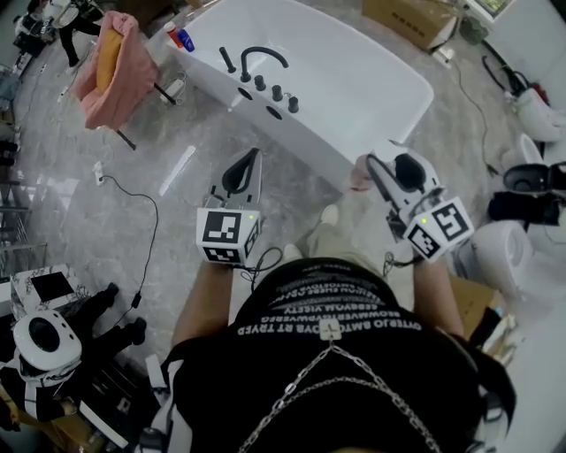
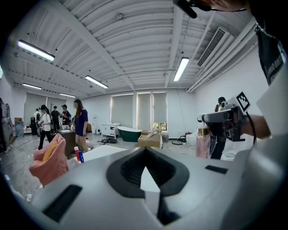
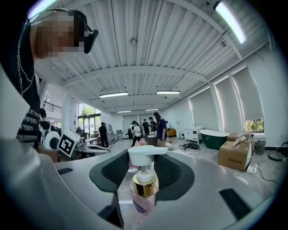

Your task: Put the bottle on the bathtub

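Note:
A pink pump bottle [image 3: 143, 197] with a gold collar and white pump head stands upright between the jaws of my right gripper [image 3: 143, 156], which is shut on it. The head view shows that bottle [image 1: 359, 173] held just short of the near rim of the white bathtub [image 1: 354, 80], at the tip of the right gripper [image 1: 376, 164]. My left gripper [image 1: 250, 159] hangs to its left over the floor, jaws shut and empty. In the left gripper view the jaws [image 2: 144, 150] meet at a point, with the bottle [image 2: 202, 143] off to the right.
A black faucet [image 1: 261, 57] and knobs sit on the tub's near deck. Two small bottles [image 1: 181, 37] stand on its far left corner. A pink towel [image 1: 115, 66] hangs on a rack at the left. Toilets [image 1: 508, 252] and a cardboard box [image 1: 411, 18] are at the right. People stand far off.

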Demonstrator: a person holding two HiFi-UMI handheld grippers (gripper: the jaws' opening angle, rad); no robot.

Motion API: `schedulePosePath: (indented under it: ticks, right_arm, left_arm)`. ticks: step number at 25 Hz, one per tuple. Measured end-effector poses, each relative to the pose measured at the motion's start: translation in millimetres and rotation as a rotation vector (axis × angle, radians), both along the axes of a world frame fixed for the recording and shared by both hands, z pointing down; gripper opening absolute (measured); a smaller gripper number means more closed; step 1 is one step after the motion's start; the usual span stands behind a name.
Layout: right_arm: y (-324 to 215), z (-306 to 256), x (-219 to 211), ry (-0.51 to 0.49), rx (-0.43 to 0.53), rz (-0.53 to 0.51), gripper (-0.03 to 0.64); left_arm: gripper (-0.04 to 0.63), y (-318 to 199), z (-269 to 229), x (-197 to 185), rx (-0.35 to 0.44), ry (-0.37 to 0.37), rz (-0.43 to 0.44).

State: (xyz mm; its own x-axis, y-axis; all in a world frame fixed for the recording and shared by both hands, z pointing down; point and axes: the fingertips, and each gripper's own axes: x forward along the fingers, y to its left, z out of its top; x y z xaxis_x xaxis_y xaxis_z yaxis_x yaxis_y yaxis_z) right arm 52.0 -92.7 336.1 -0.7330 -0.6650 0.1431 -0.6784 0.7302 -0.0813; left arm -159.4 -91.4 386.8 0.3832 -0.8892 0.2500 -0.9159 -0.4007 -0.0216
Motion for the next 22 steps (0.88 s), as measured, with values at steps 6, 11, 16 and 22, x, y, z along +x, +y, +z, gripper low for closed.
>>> schedulePosePath:
  ticks: [6,11,16,22]
  right_arm:
    - [-42.6,7.0,-2.4,0.009,-0.025,-0.021,0.170]
    - [-87.4,4.6,-1.3,0.016,-0.033,-0.038,0.170]
    - [-116.8,2.3,10.7,0.014,-0.030,-0.058,0.172]
    - [-156.5,3.8,19.6,0.008,-0.033,-0.087,0.170]
  left_arm:
    - [0.002,-42.5,-0.6,3.5,-0.005,-0.007,-0.003]
    - [0.002,-85.9,-5.5,9.1,-0.008,-0.015,-0.017]
    - [0.002,-109.1,-9.7,22.7,-0.009,-0.025,-0.033]
    - [0.002,-143.4,-10.5,33.4,-0.016,-0.035,-0.061]
